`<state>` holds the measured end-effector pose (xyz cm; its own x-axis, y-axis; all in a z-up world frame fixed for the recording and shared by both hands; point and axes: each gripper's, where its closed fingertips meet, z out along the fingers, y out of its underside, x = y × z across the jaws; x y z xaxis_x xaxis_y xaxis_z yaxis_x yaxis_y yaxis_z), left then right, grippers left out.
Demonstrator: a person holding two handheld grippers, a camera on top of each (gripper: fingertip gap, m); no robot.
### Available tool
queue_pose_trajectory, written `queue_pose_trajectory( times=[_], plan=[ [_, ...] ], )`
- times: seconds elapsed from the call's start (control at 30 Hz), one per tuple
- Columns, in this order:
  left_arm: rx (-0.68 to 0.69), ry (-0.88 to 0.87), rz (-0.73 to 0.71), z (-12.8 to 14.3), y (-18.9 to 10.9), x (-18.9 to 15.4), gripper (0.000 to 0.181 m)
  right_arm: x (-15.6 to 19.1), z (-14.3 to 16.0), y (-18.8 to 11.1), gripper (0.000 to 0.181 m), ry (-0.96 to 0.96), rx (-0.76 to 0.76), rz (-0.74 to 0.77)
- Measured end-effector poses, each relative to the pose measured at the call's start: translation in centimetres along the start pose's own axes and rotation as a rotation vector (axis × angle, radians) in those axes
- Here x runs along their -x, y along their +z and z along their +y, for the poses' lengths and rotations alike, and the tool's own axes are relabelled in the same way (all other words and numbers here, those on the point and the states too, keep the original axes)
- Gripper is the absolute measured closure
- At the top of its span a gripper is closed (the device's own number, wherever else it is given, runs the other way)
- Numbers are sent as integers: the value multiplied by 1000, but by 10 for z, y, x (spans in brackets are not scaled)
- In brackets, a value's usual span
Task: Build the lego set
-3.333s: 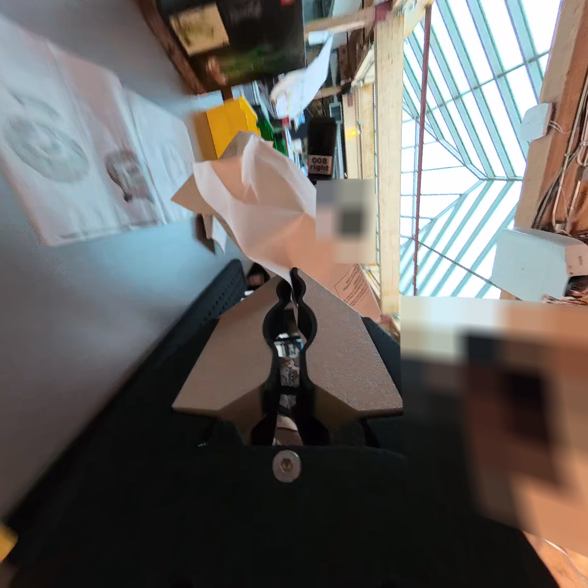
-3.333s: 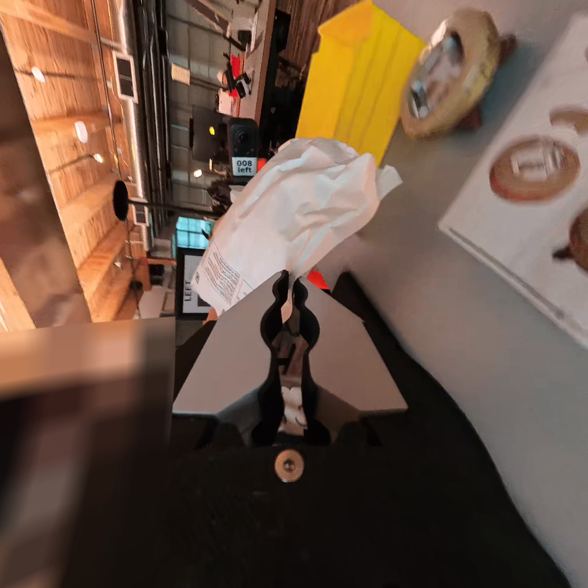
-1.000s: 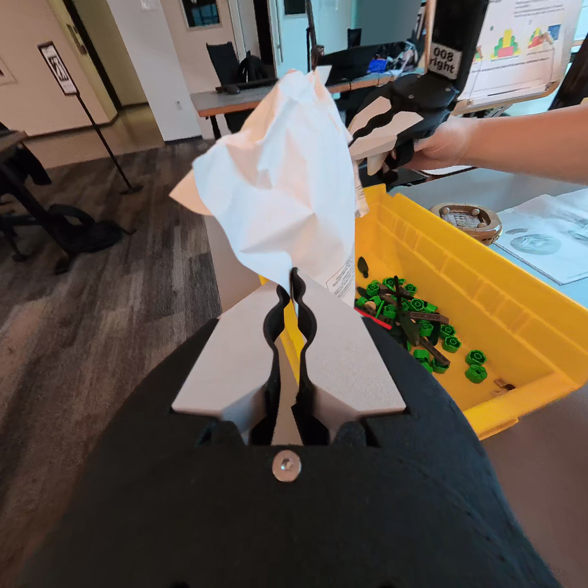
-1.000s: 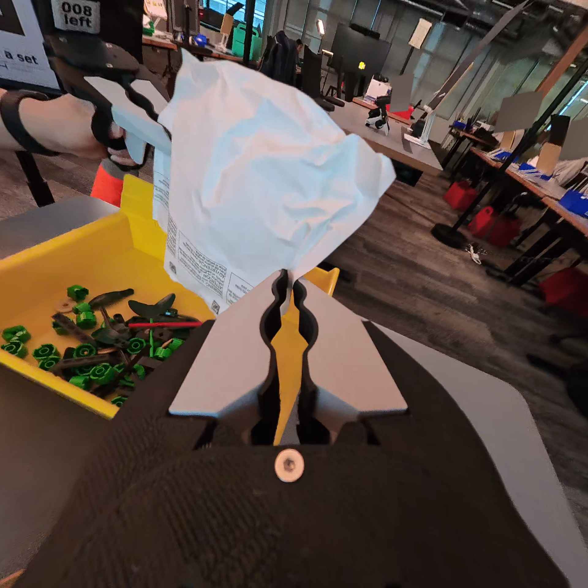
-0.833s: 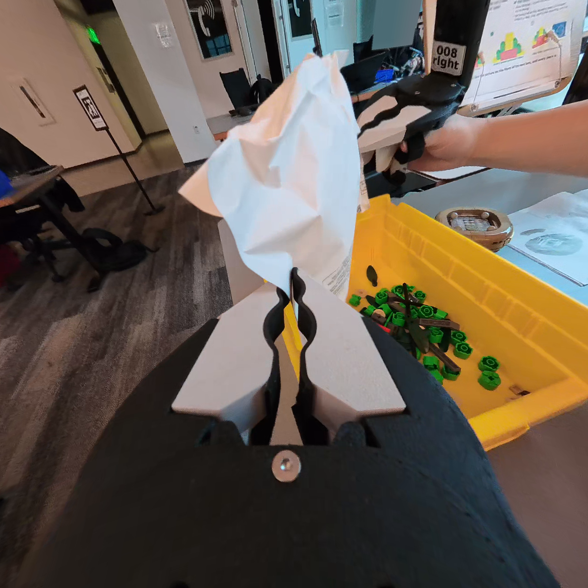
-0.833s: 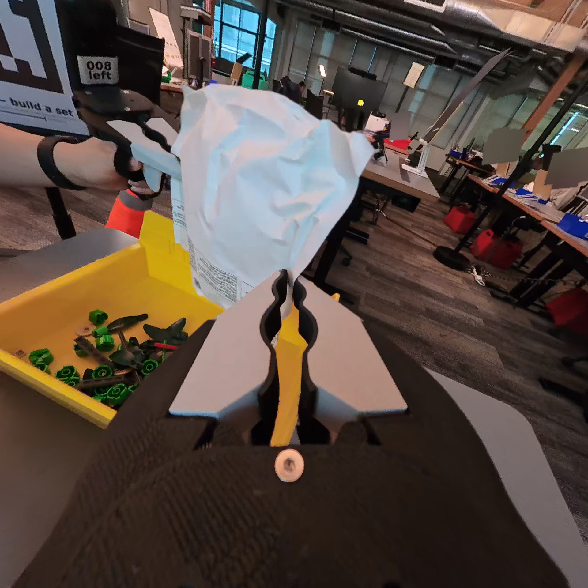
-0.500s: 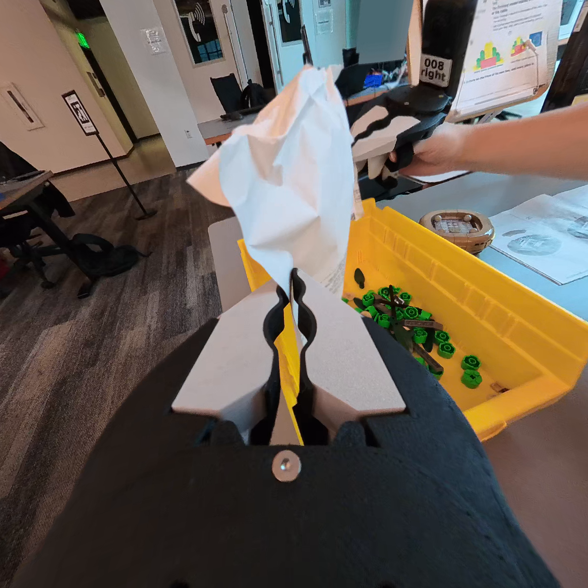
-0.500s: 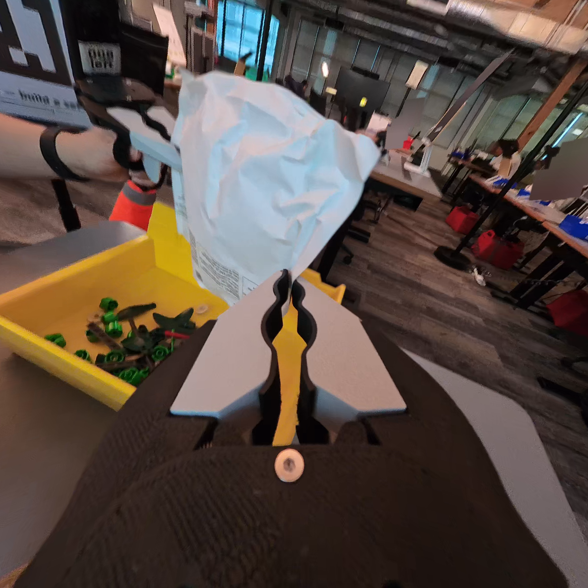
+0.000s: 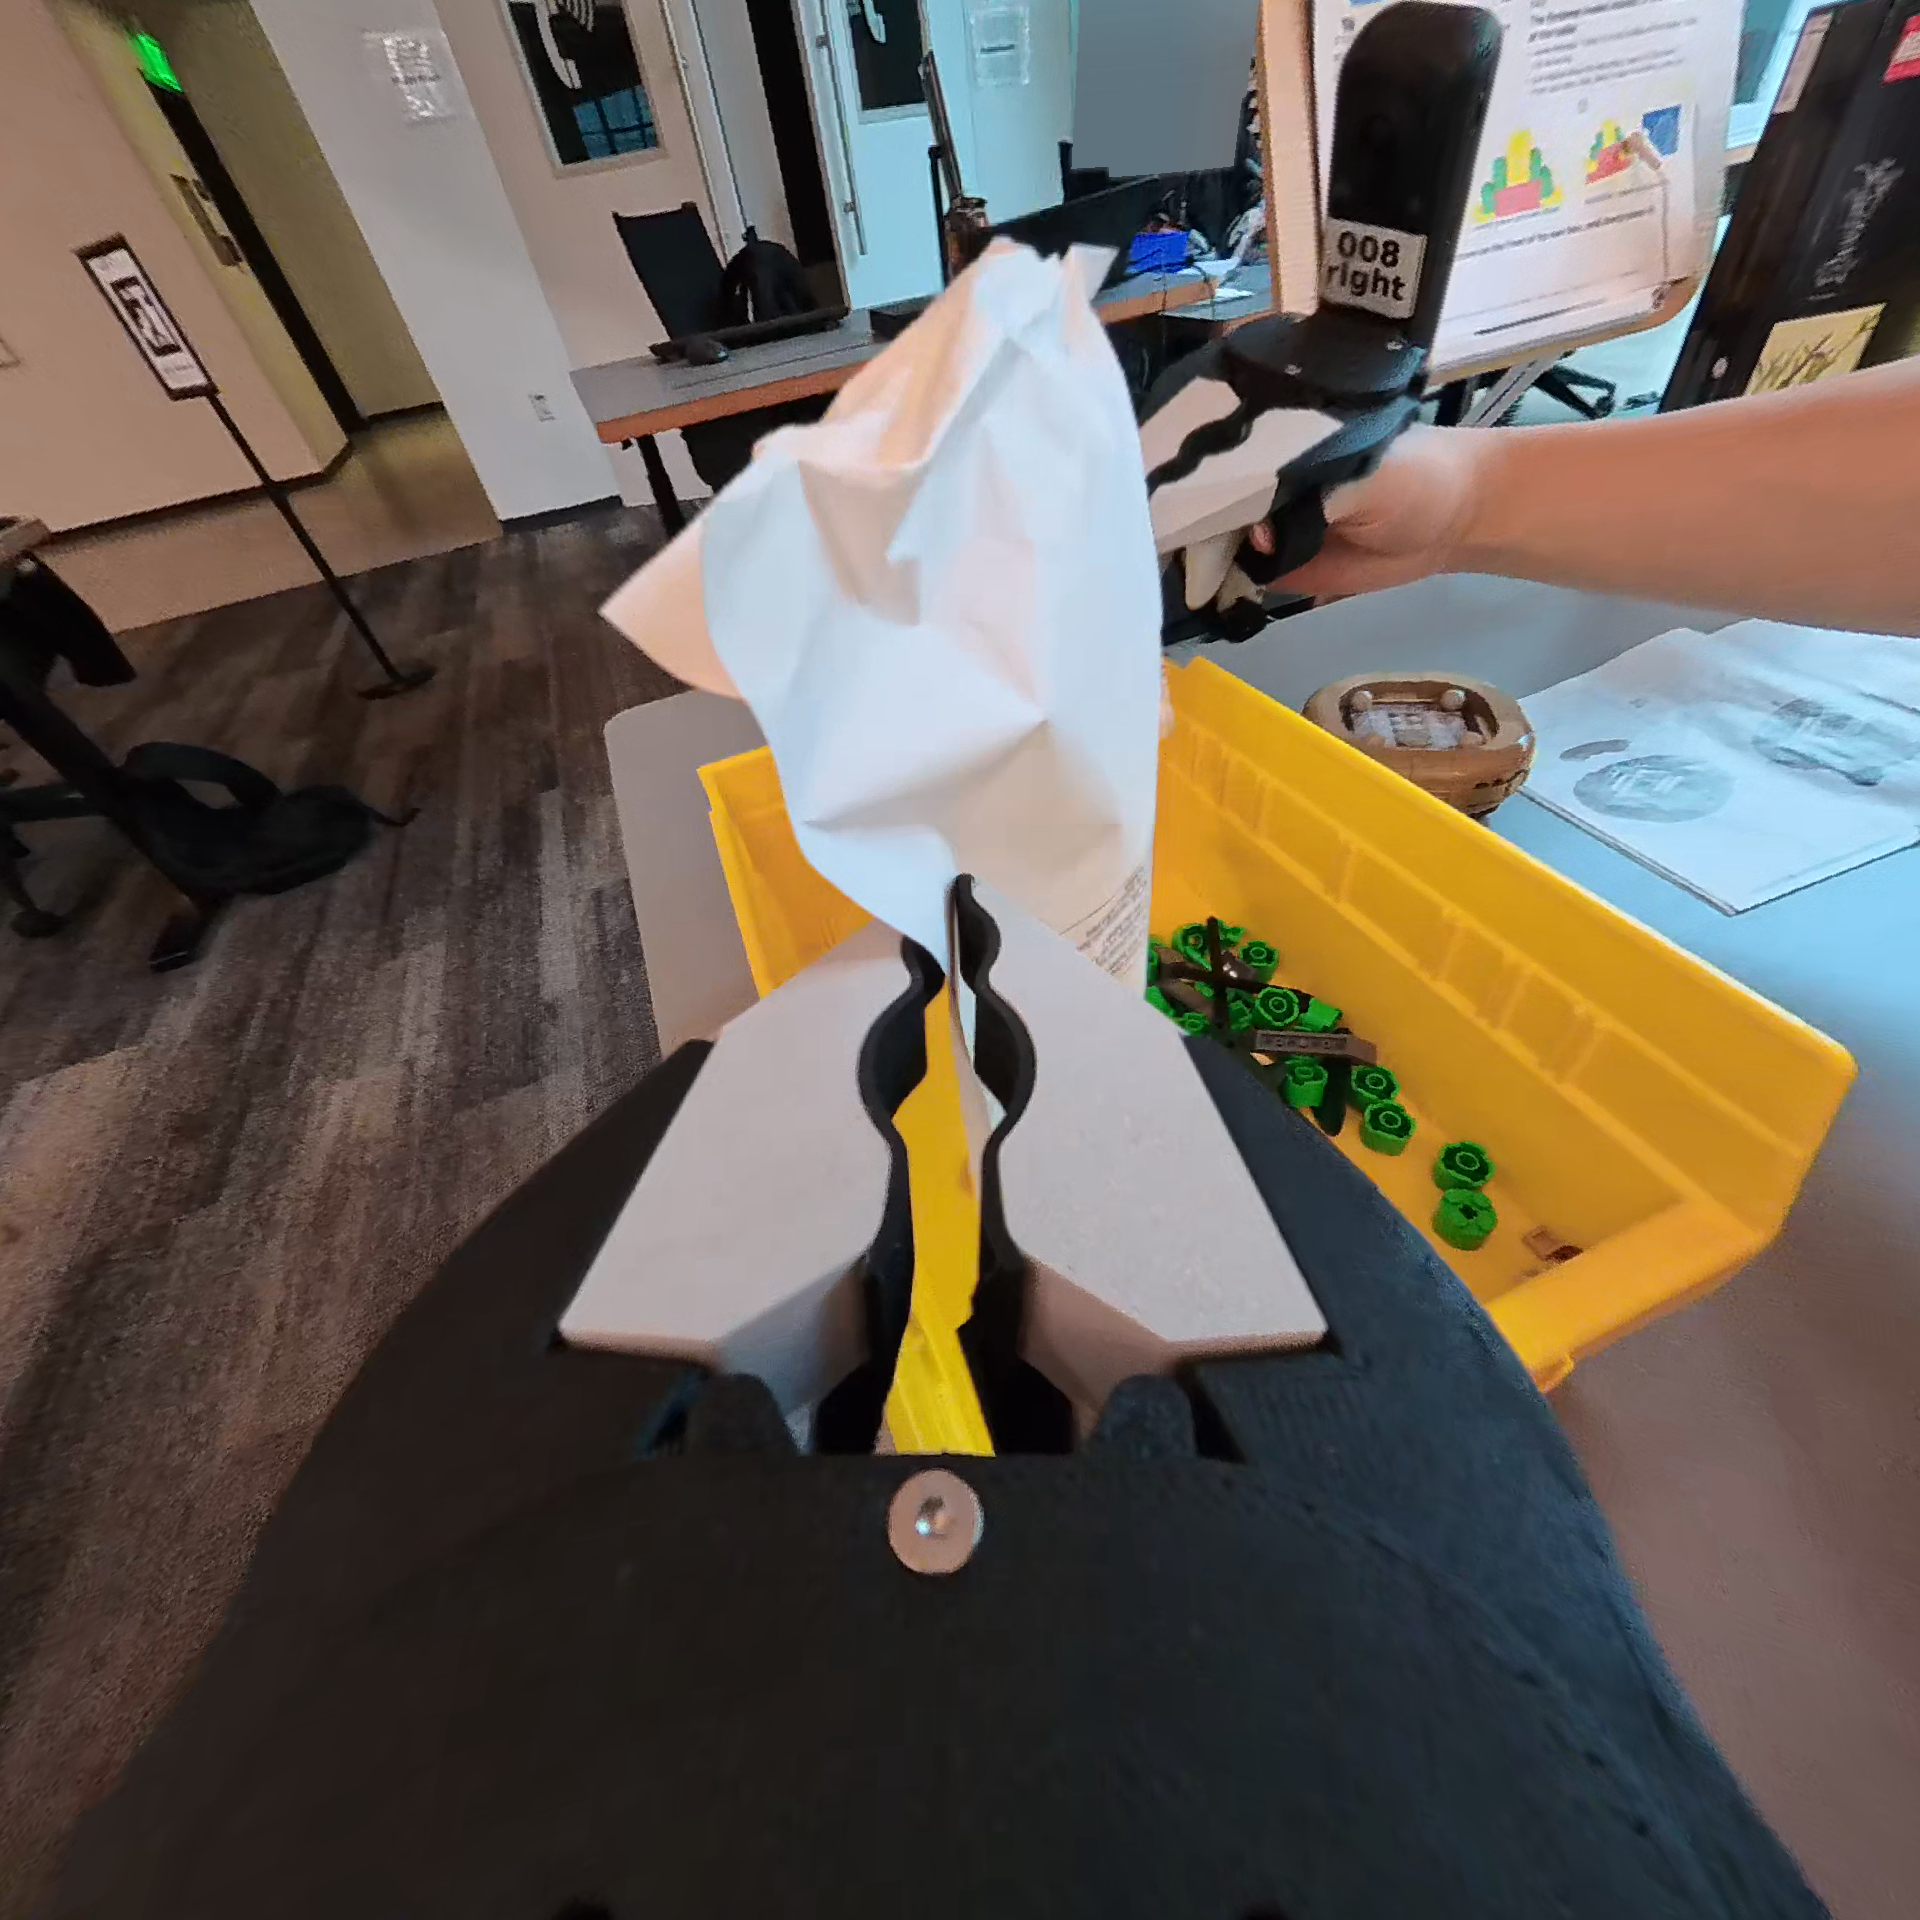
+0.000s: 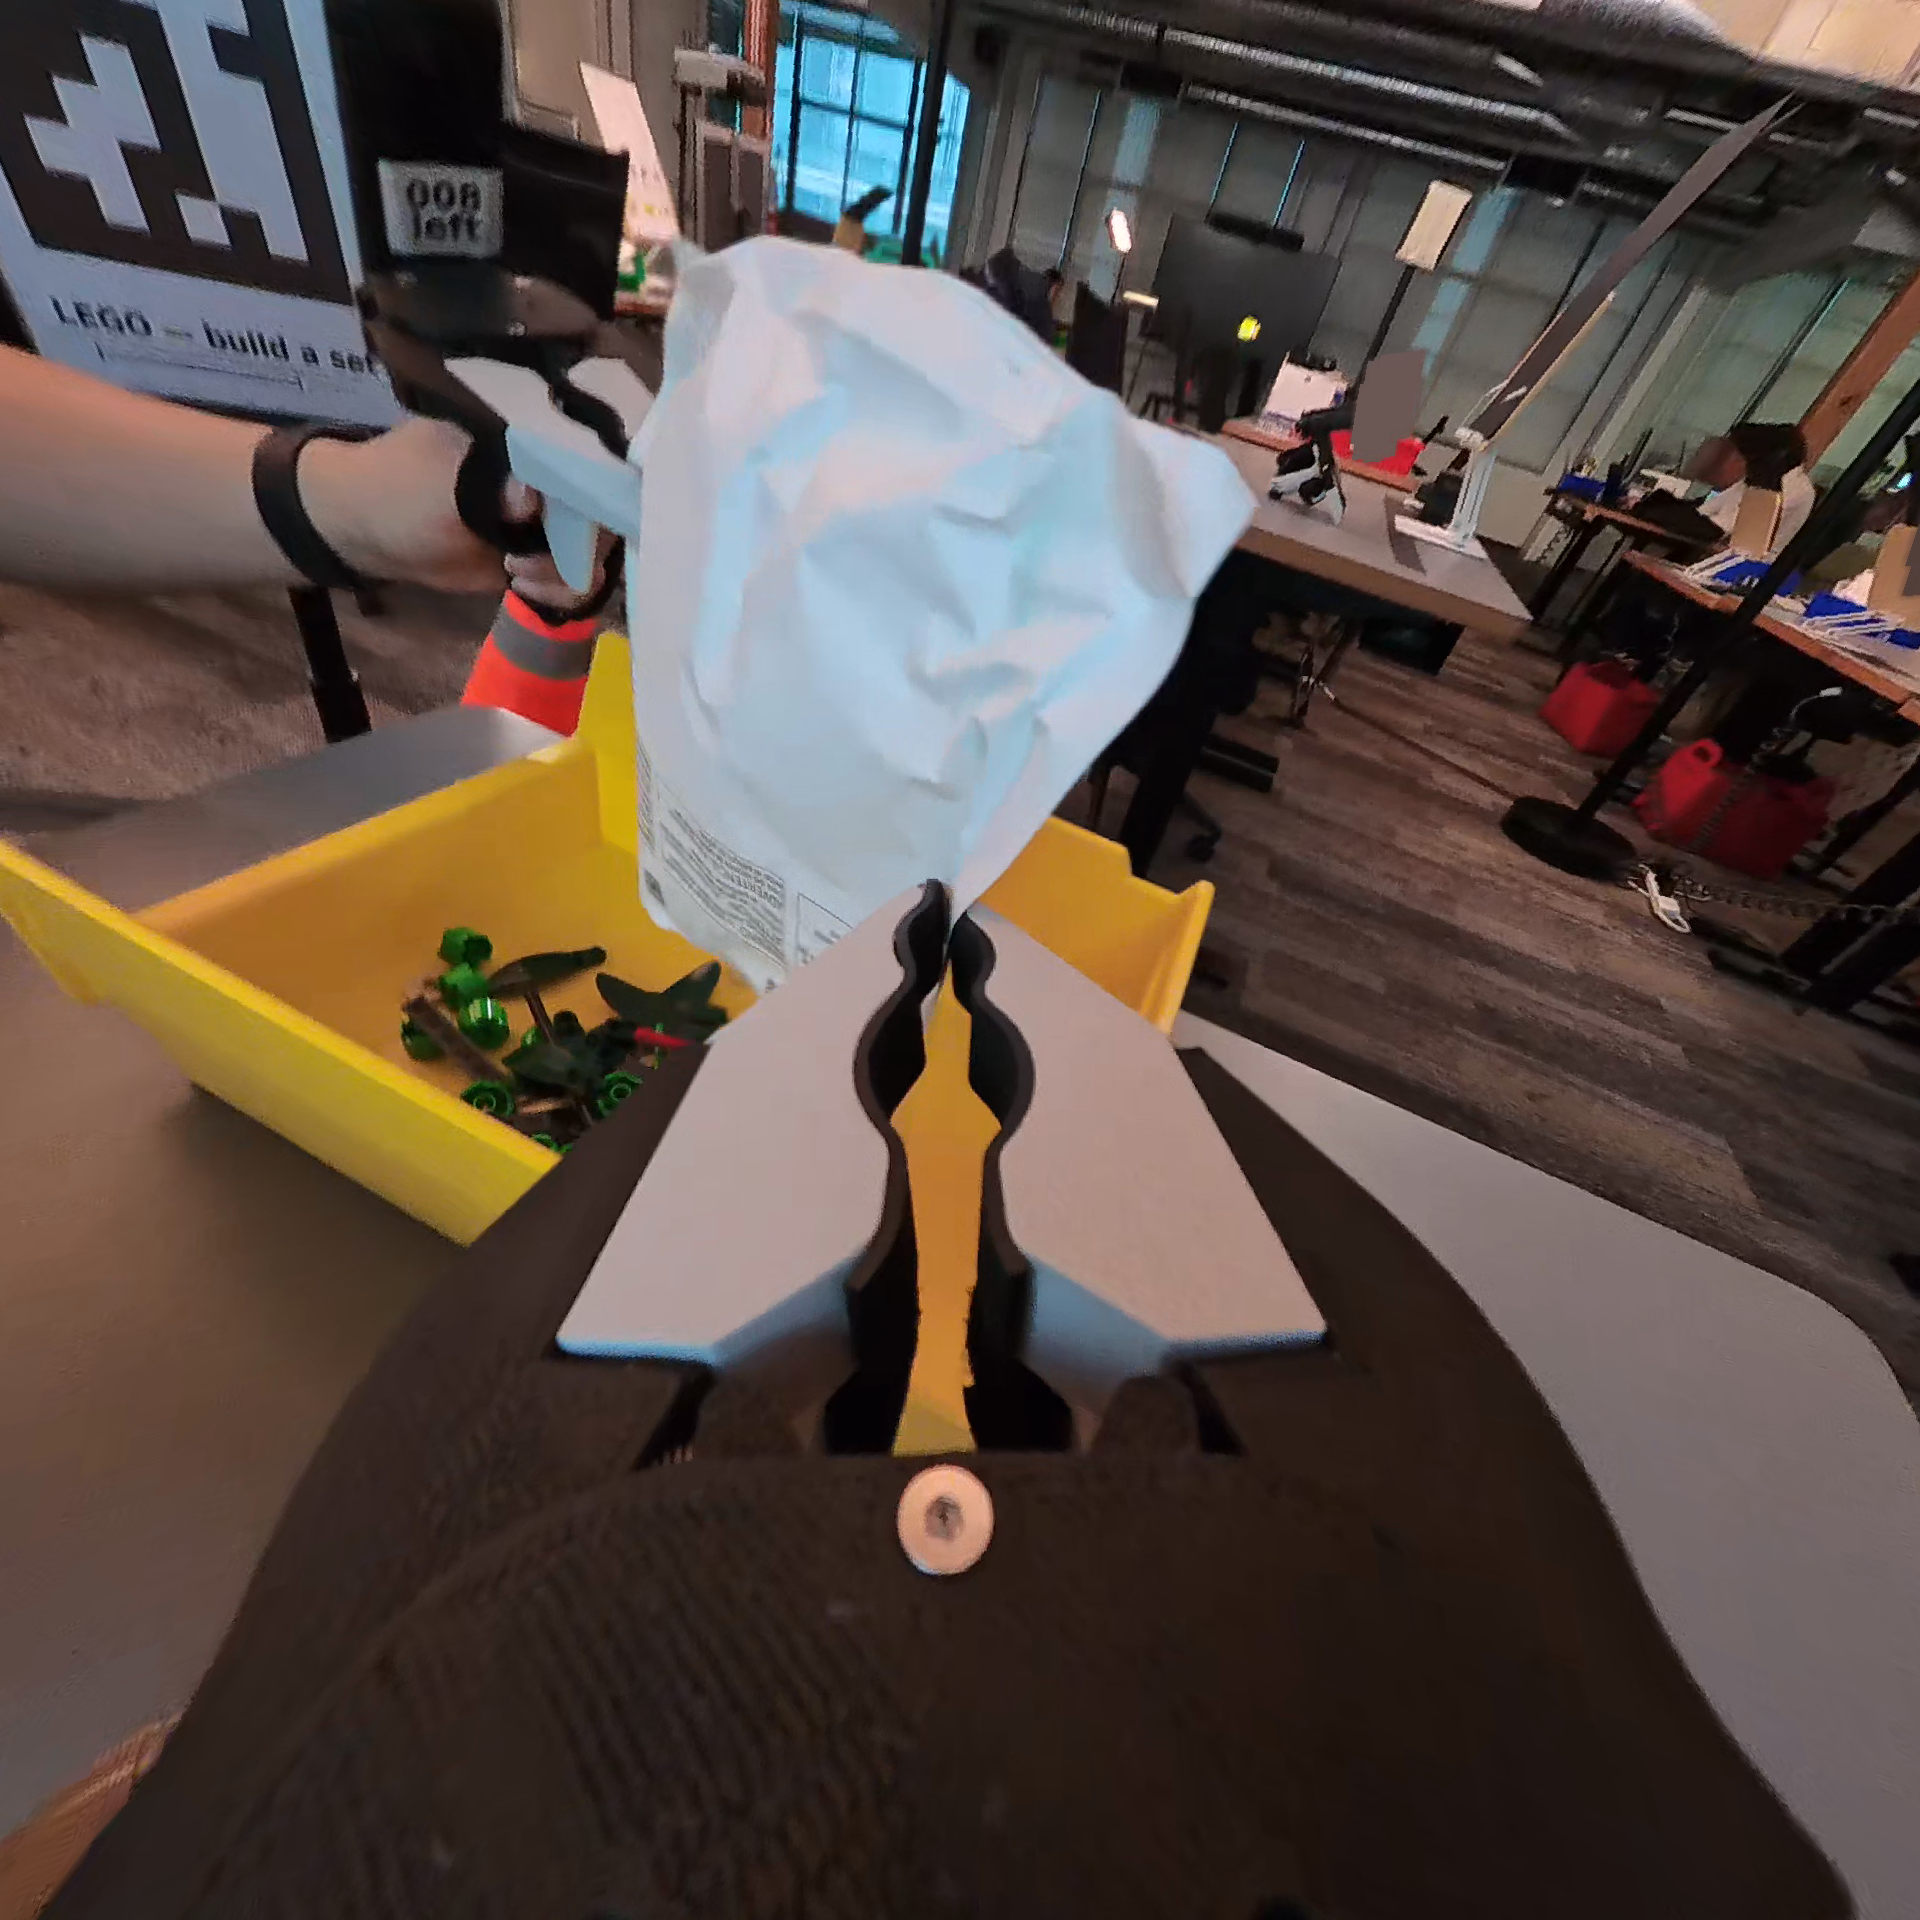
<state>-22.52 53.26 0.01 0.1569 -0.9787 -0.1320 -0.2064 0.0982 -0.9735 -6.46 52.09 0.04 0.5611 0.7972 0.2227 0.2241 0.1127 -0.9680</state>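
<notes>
Yellow plastic bin (image 9: pixel 1621 1049) on the grey table (image 10: pixel 1558 1299) holds loose green and dark lego pieces (image 9: pixel 1299 1049). Above it hangs the crumpled white paper bag (image 10: pixel 883 592), printed end downward, clamped between left gripper (image 9: pixel 958 896) and right gripper (image 10: pixel 940 902).

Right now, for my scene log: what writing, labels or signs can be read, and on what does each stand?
I do not quote writing; these bear it.
White paper bag: fine print, too small.
Left claw: sticker on its post, legible.
Right claw: sticker on its post, legible.
Marker board: legible line below the pattern.
Poster with block drawings: too small.
Floor sign: blurred.
</notes>
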Motion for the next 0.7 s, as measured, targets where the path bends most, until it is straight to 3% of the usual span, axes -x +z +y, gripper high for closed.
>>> queue_pose_trajectory(
  times=[0.23,0.37,0.47,0.57,0.63,0.7],
  plan=[
    [-37,-79,48,-9,4,-1,181,11,0,7,181,-10,18,-54],
    [-35,-74,54,-11,6,0,181,-3,-18,0,181,20,-90,19],
    [-3,-55,69,-9,9,-6,181,18,1,10,181,-12,25,-56],
    [-1,-38,39,-10,12,-4,181,14,-23,8,181,-7,-95,-15],
    [20,-47,30,-7,12,1,181,23,-4,15,181,-22,32,-61],
    [54,-69,25,-1,9,6,181,21,-15,12,181,-32,-9,-36]
  ],
)
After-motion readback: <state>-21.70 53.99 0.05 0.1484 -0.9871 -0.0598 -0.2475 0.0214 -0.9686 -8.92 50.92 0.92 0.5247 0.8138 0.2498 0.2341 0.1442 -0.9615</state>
